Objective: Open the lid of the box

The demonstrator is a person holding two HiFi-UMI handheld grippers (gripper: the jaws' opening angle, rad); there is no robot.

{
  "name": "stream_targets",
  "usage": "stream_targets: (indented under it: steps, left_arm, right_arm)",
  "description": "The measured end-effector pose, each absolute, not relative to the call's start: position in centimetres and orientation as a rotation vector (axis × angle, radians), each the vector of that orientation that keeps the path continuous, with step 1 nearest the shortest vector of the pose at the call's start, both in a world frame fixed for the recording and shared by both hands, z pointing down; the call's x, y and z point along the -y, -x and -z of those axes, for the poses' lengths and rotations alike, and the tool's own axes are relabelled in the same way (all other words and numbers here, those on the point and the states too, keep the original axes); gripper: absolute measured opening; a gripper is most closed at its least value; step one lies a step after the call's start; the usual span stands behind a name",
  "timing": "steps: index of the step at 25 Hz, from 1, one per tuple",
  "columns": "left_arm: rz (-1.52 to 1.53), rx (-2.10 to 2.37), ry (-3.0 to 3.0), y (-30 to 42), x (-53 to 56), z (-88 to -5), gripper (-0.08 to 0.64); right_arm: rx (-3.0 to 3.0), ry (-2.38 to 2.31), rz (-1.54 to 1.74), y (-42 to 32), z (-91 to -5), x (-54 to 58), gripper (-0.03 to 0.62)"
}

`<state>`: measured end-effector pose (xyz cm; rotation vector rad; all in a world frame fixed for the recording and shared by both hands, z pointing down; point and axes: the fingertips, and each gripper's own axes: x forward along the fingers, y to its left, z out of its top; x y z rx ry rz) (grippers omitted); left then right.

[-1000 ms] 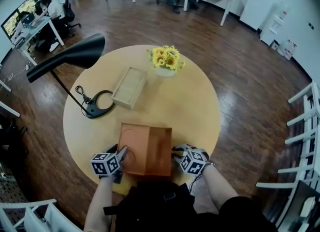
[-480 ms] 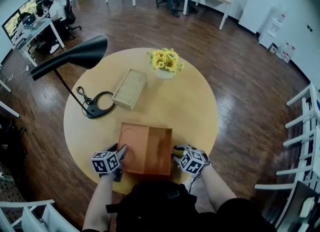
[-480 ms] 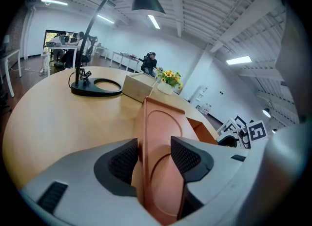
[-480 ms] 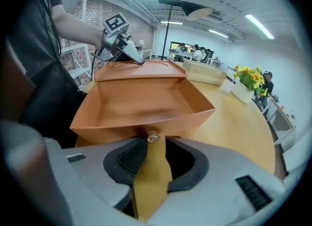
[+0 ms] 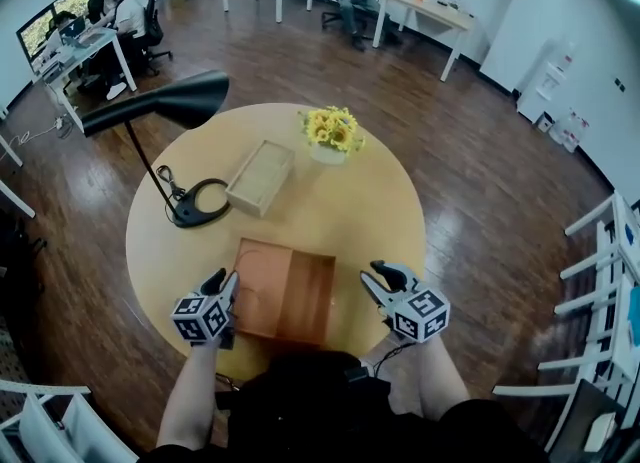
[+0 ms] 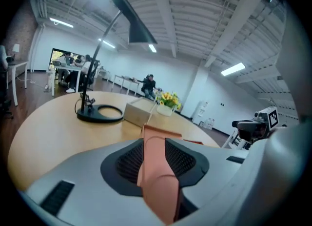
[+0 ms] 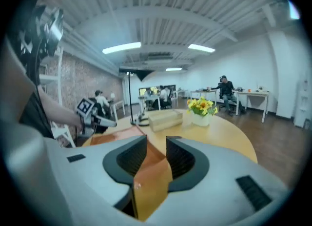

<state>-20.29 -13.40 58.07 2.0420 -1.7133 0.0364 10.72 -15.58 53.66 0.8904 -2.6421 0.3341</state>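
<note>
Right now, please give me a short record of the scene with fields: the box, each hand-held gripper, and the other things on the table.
box: brown, at the near edge of the round table
left hand-held gripper: jaws closing, the box's left edge between them
right hand-held gripper: jaws opening, apart from the box, to its right
other things: black lamp, yellow flowers, pale wooden case

The box (image 5: 285, 291) was terracotta orange — its left half paler, its right half a deeper rust. The tabletop (image 5: 350, 211) was pale honey-yellow, the floor (image 5: 480, 151) dark brown planks. The lamp (image 5: 160, 106) was black; the flowers (image 5: 332, 126) yellow, in a white pot (image 5: 330, 146); the wooden case (image 5: 260, 176) — light beige.
</note>
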Motion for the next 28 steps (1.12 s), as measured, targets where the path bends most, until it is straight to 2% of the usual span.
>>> stream_targets:
  steps: [5, 7, 10, 19, 28]
  left_arm:
    - [0.342, 1.762, -2.109, 21.2, 11.0, -50.6, 0.053]
    - [0.507, 1.706, -2.157, 21.2, 9.3, -47.8, 0.037]
    - [0.647, 1.708, -2.193, 21.7, 6.4, -44.7, 0.018]
    - [0.665, 1.814, -2.141, 23.8, 0.9, -44.4, 0.015]
    - [0.681, 1.825, -2.165, 23.4, 0.1, -43.2, 0.015]
  right_arm:
    - [2.919, -1.133, -0.488, -13.5, -46.3, 16.9, 0.094]
    - [2.967, -1.244, -0.511, -14.7, -44.5, 17.3, 0.018]
    - [2.985, -1.353, -0.562, -16.3, -43.8, 16.9, 0.003]
    - [2.956, -1.34, -0.54, -17.2, -44.7, 15.9, 0.002]
    - [2.951, -1.254, -0.493, -15.2, -44.1, 15.6, 0.0]
